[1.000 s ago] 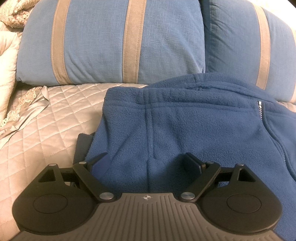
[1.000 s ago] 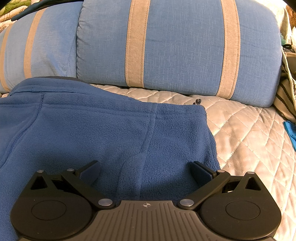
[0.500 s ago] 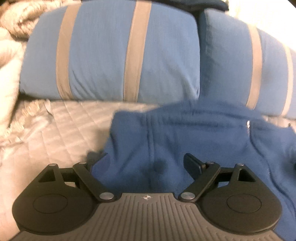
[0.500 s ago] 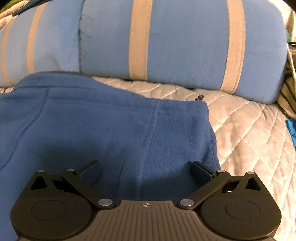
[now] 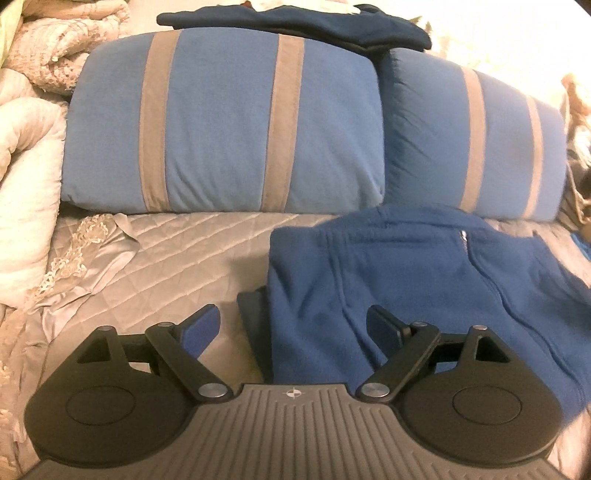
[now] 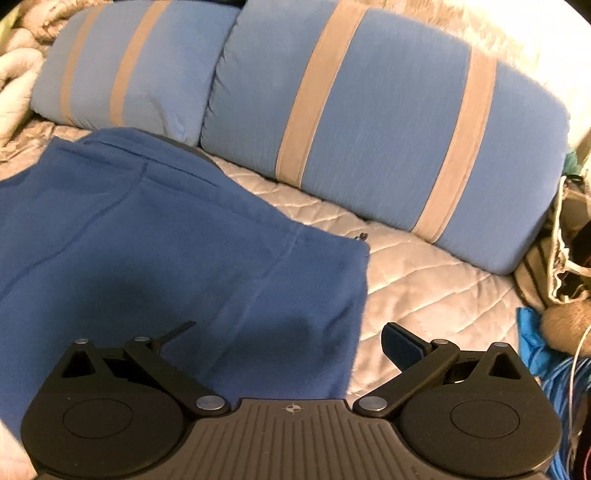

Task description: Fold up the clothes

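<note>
Compared with a second ago: both tools raised and drawn back from the blue fleece jacket (image 5: 424, 280), more of the quilted bedspread (image 5: 177, 258) exposed. Left tool (image 5: 295, 325) now straddling the jacket's left folded edge, formerly over the fleece itself; fingers spread wide, nothing pinched, no pad pressing cloth. Right tool (image 6: 291, 332) likewise spread and empty, rolled so the scene tilts, straddling the jacket's right edge. Dark navy garment (image 5: 295, 20) newly in view behind the striped blue pillows (image 5: 221, 136).

Jacket lying folded and flat on the bedspread, collar end touching the base of the pillows, zipper (image 5: 463, 236) showing right of the jacket's centre in the left wrist view. Left edge straight, with a darker layer protruding just beside it low down. Right edge ending in a squared corner (image 6: 364, 245), a small dark fastener just beside it.

Open bedspread on both sides of the jacket. Bunched cream bedding (image 5: 26, 177) well left of the jacket; bags and blue cloth (image 6: 535, 332) well right of it.
</note>
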Demonstrator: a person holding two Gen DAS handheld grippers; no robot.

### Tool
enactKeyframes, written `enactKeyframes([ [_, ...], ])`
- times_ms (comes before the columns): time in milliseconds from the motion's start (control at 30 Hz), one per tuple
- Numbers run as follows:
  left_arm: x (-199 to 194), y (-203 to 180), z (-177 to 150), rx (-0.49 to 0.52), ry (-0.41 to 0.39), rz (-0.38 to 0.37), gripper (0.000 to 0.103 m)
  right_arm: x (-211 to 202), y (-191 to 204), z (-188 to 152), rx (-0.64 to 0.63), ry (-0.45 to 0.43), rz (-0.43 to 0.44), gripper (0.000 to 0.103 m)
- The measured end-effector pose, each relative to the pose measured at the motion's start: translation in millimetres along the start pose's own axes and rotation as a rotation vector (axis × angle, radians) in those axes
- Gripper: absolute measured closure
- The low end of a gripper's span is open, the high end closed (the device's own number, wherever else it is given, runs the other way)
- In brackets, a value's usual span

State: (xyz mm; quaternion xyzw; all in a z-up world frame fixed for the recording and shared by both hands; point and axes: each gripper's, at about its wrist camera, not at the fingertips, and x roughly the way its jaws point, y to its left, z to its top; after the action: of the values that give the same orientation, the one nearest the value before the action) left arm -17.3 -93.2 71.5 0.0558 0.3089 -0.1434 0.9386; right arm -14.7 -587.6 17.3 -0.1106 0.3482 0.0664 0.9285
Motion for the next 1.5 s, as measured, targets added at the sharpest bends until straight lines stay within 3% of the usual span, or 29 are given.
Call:
enactKeyframes([
  [133,-5.5,6.0,-4.8,0.004,0.017,-0.033,0.016,-15.6,-12.8,-5.8,0.036,-0.037,0.005,0.000],
  [333,-0.8,19.8,-10.9,-0.067,0.056,-0.089,0.016,-5.4,-42.6,-15.7,0.216,0.040,0.067,0.000],
  [500,3.3,3.4,-10.8,0.029,0.072,0.125,0.016,-0.3,-56.3,-26.0,0.341,0.025,0.090,0.000],
  [567,1.9,-3.5,-7.4,0.050,0.066,0.176,0.016,-3.7,-55.4,-26.1,0.346,-0.003,0.093,0.000],
  [800,3.6,-16.2,4.6,0.109,0.055,0.177,0.016,-21.0,-42.8,-4.4,0.228,-0.115,0.086,0.000],
  [867,9.0,-12.9,5.2,0.096,0.069,0.140,0.016,-20.3,-41.6,1.0,0.211,-0.110,0.122,0.000],
  [967,21.7,3.4,2.2,0.017,0.113,0.022,0.016,-8.3,-51.8,2.5,0.258,-0.064,0.191,0.000],
  [1133,53.5,40.0,-14.6,-0.116,0.244,-0.164,0.015,32.0,-100.8,-15.2,0.548,0.107,0.404,0.000],
  [1233,75.2,72.0,-28.0,-0.337,0.309,-0.318,0.015,56.8,-118.7,-34.5,0.705,0.208,0.504,0.000],
  [1300,90.7,88.8,-40.1,-0.495,0.357,-0.407,0.015,66.9,-124.1,-46.1,0.774,0.216,0.520,0.000],
  [1333,94.0,94.5,-44.0,-0.537,0.342,-0.436,0.015,71.8,-125.9,-50.8,0.804,0.217,0.532,0.000],
  [1400,98.3,100.0,-46.6,-0.569,0.332,-0.473,0.015,81.4,-128.8,-59.9,0.872,0.206,0.582,0.000],
  [1500,104.4,103.8,-47.3,-0.606,0.326,-0.520,0.015,91.1,-123.7,-55.7,0.834,0.194,0.609,0.000],
])
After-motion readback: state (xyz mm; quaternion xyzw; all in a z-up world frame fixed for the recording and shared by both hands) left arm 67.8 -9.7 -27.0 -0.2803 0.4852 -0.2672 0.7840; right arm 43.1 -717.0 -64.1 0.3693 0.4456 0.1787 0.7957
